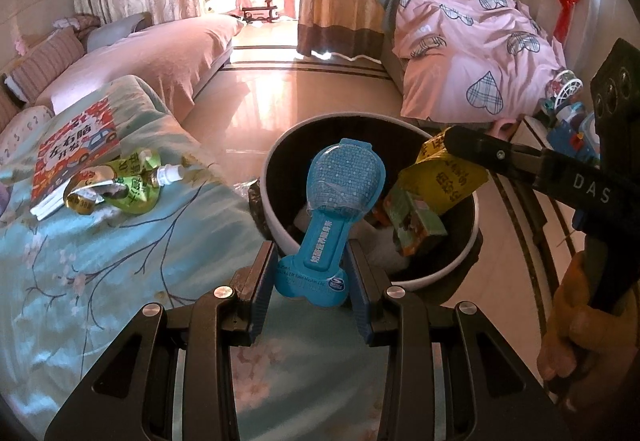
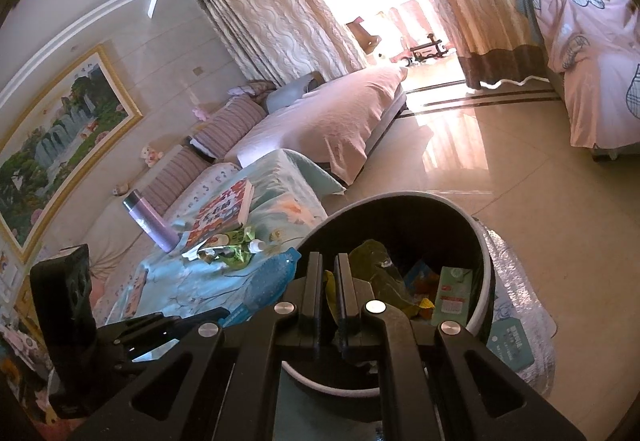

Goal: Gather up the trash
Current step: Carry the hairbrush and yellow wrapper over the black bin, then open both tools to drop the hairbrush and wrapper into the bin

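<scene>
Left gripper (image 1: 312,277): jaws part open and closed on the lower end of a blue pack (image 1: 332,201); the pack is held tilted up, its rounded head over the near rim of the bin (image 1: 276,241); pack is flat card with a clear bubbled blister, bone-shaped at the held end.

Right gripper (image 2: 329,281): jaws almost closed, a thin fold of yellow wrapper (image 1: 440,173) pinched between them; wrapper is held over the bin's right side, within the rim; crinkled foil-like film with printed characters.

Bin: round, pale outer wall, dark inside, mouth open upward; a carton (image 2: 452,293) and loose wrappers lie inside; it stands on the floor just beside the bed edge; open tiled floor (image 1: 256,109), glossy, is seen beyond it toward the curtains; a silver padded sheet (image 2: 520,281) lies under the bin on its right.

Bed (image 1: 80,241): soft teal cover with a branch print; a green pouch (image 1: 132,185) with a white spout lies crumpled on it, touching a book (image 1: 76,153); both well apart from the left gripper; a purple flask (image 2: 148,221) stands tilted near the book.

Cover surface between pouch and bed edge is clear of other items in the left view.
</scene>
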Available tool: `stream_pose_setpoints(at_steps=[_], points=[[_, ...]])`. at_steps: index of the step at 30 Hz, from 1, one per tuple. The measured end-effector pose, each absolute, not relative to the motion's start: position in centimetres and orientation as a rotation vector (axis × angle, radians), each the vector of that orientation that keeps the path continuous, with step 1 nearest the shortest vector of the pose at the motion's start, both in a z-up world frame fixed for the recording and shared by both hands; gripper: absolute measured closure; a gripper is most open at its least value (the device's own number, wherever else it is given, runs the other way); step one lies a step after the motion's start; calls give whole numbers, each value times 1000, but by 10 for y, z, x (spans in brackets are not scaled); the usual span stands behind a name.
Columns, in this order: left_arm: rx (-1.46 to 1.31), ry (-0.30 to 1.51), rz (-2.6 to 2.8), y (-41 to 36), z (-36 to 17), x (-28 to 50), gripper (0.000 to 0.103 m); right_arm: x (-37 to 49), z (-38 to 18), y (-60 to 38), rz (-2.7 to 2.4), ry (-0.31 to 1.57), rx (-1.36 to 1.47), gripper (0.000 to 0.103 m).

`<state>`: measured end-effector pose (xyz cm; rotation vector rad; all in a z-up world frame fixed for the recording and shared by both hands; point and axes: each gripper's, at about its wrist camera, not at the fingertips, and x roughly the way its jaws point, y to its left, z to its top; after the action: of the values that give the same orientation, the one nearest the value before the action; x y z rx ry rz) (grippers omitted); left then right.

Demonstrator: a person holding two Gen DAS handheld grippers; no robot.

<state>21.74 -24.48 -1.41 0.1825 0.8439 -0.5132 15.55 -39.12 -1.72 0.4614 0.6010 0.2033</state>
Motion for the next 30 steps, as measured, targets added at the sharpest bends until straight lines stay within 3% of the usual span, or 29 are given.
stream_pose_setpoints(at_steps=[30], points=[[215, 861, -521, -264, -16, 230, 69, 171, -31, -397, 171, 660, 475, 97]])
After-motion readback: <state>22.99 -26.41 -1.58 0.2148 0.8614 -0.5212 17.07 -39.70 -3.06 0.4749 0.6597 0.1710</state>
